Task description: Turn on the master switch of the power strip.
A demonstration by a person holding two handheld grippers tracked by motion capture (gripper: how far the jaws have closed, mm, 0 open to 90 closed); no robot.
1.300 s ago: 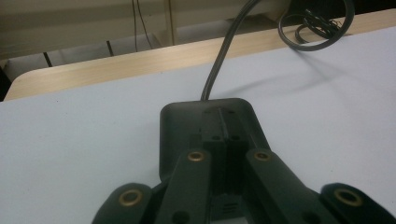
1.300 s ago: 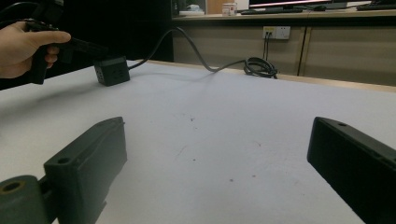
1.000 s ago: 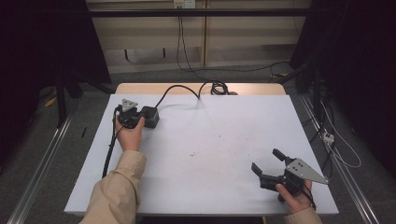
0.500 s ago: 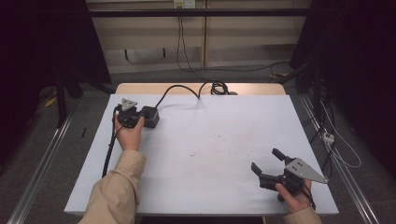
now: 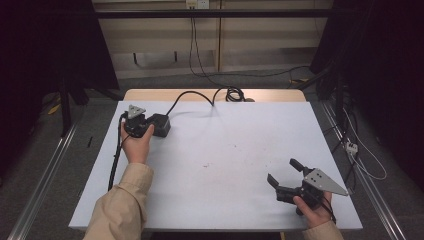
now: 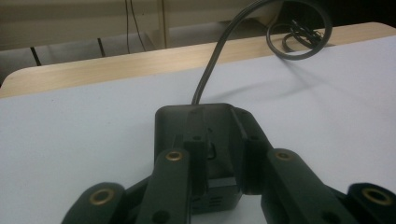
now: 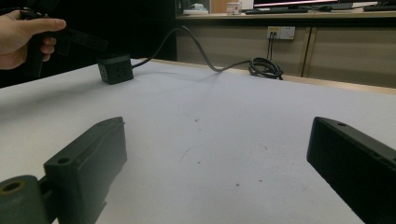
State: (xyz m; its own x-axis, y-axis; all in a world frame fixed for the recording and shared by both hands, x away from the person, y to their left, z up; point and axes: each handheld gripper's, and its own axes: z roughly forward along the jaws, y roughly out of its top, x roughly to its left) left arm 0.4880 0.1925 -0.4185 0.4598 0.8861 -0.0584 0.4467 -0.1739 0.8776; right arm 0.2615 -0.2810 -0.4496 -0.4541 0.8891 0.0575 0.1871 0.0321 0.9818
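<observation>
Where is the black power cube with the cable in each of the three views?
High view: the black power cube lies upper left on the table, at the left tool.
Left gripper view: bottom centre, between the jaws.
Right gripper view: upper left.
Shared landmark: the coiled cable.

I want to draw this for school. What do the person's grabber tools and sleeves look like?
Both grippers are black. The left gripper and right gripper each carry a grey three-cornered plate on top. A black cable trails from the left one. Brass-coloured pins dot its jaw arms. The sleeves are beige.
</observation>
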